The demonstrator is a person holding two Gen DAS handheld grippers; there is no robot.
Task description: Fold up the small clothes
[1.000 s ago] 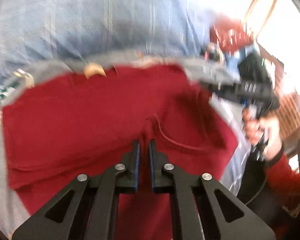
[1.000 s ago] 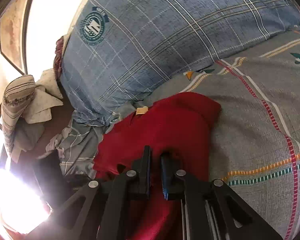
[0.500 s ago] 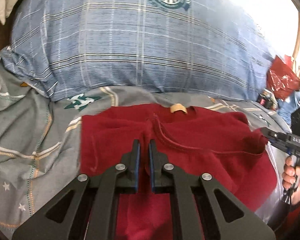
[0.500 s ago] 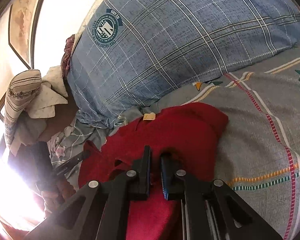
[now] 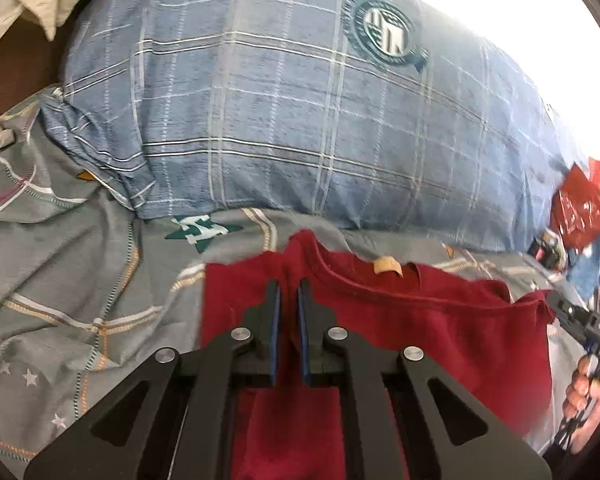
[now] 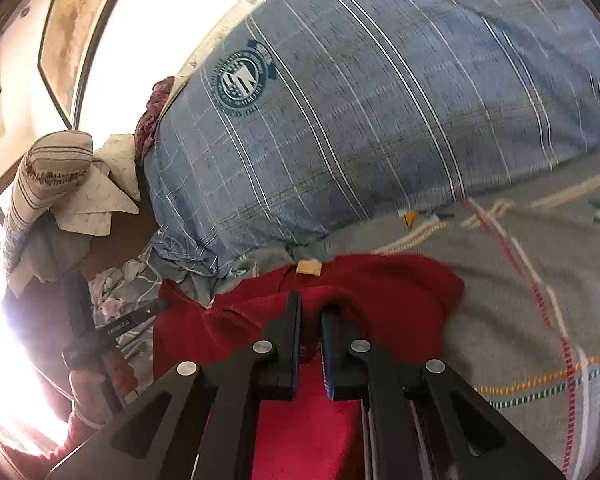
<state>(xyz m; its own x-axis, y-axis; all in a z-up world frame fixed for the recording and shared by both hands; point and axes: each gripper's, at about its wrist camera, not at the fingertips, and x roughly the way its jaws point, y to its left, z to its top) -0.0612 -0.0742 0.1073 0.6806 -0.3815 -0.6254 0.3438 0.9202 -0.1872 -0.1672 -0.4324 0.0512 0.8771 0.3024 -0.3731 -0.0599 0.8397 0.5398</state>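
Through my left wrist camera, I am watching my left gripper (image 5: pixel 288 294) pinching a ridge of the red shirt (image 5: pixel 440 332) near its collar, jaws clenched on the cloth. The shirt is lying on the grey bedsheet (image 5: pixel 80 280), just in front of the blue plaid pillow (image 5: pixel 300 120), tan neck label (image 5: pixel 387 266) facing up. It is looking soft, light and floppy to me, so I am judging that shoulders and hem corners are the places to hold. This view is also showing my right gripper (image 5: pixel 556 308) biting the far shoulder.

Through my right wrist camera, my right gripper (image 6: pixel 310 312) is gripping a raised fold of the same shirt (image 6: pixel 400 300), jaws closed on it. Only here am I seeing the heap of laundry (image 6: pixel 60 184) beside the pillow (image 6: pixel 380 100); my left hand (image 6: pixel 100 380) is probably the shape lost in window glare.
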